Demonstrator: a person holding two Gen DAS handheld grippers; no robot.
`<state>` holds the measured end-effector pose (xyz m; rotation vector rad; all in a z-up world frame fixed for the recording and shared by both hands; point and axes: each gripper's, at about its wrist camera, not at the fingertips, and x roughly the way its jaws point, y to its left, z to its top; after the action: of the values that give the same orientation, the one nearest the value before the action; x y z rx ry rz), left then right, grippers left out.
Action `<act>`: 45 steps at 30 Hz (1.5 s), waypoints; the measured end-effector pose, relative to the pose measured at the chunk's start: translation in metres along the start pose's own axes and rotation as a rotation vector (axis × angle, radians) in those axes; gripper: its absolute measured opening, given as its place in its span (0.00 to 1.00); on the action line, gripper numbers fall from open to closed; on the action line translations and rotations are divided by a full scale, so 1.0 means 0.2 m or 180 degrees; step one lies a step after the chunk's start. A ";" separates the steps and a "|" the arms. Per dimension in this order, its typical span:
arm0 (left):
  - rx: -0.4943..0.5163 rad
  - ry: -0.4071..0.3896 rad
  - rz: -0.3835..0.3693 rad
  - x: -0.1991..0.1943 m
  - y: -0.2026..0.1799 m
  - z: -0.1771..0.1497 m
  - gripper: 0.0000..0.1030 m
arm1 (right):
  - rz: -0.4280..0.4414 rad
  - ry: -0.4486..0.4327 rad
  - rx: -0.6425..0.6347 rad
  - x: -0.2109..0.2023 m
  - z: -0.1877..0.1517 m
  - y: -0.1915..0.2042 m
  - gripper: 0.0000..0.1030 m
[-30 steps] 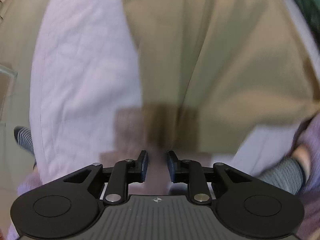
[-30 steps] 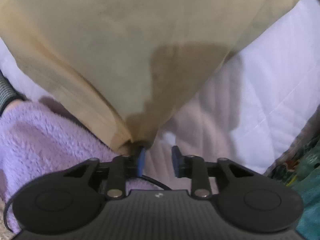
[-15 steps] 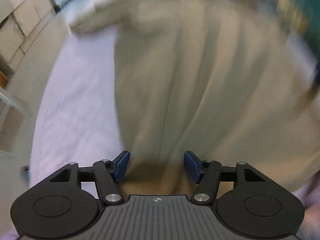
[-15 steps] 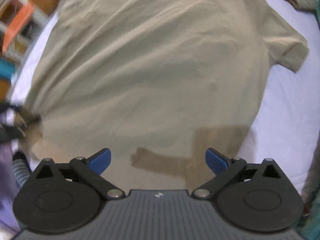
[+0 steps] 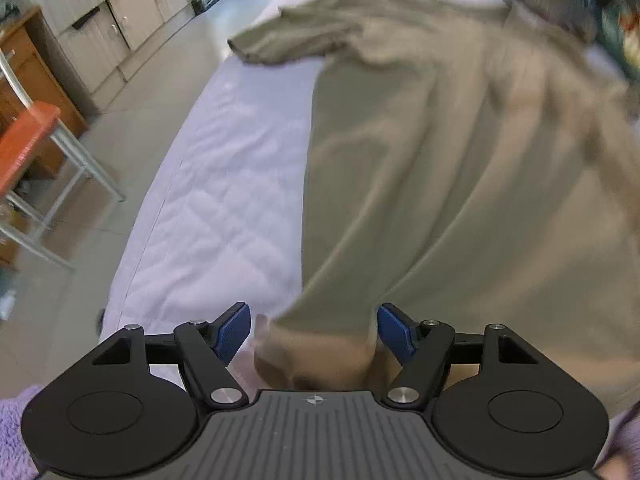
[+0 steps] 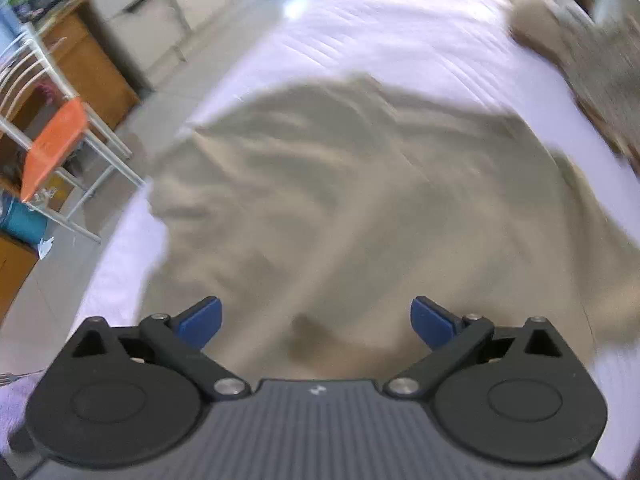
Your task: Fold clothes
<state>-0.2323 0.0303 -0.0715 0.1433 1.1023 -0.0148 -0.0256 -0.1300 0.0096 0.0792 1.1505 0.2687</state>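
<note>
Both grippers open over shirt on bed
Left gripper (image 5: 314,330) and right gripper (image 6: 316,320) jaws spread, holding nothing; tan shirt (image 6: 360,208) rumpled on white bed (image 5: 224,184); orange chair (image 6: 54,140) beside bed.

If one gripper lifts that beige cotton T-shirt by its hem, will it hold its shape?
Probably not. The beige cotton T-shirt lies in soft ripples on the white quilted bed, so it looks floppy and light. Its sleeve is already crumpled, so it would likely sag and bunch.
</note>
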 end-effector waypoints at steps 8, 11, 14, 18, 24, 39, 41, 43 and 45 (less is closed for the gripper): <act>-0.0208 -0.0002 -0.0269 0.08 0.10 -0.02 0.89 | -0.0209 -0.0483 -0.0734 0.24 0.28 0.57 0.99; -0.0297 -0.0077 -0.0473 0.11 0.14 -0.05 0.93 | -0.0365 -0.0403 -0.1170 0.43 0.29 0.78 0.99; -0.0206 -0.0189 -0.0512 0.11 0.14 -0.07 0.92 | -0.0597 -0.0398 -0.1699 0.62 0.21 1.00 0.99; -0.0117 -0.0294 -0.0568 0.11 0.12 -0.08 0.91 | -0.1125 -0.0416 -0.2462 0.88 0.09 1.21 1.00; -0.0020 -0.0422 -0.0646 0.11 0.10 -0.09 0.90 | -0.0631 -0.0359 -0.1656 0.88 0.18 1.06 0.90; -0.0476 -0.0613 -0.1061 0.04 0.19 -0.06 0.22 | -0.0257 -0.0833 -0.0888 0.63 0.24 0.79 0.11; -0.0497 -0.0614 -0.1134 0.03 0.19 -0.05 0.22 | -0.0136 -0.0965 -0.0602 0.55 0.26 0.68 0.11; -0.0418 -0.0554 -0.1121 0.04 0.17 -0.05 0.22 | 0.0020 -0.1067 -0.0192 0.49 0.27 0.53 0.11; -0.0395 -0.0436 -0.1099 0.06 0.16 -0.06 0.22 | 0.0153 -0.1164 0.0219 0.44 0.26 0.36 0.11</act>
<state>-0.2337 0.0650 -0.0841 -0.1584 0.9772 -0.2611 0.0434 -0.0351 -0.0321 0.2083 0.7946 0.2454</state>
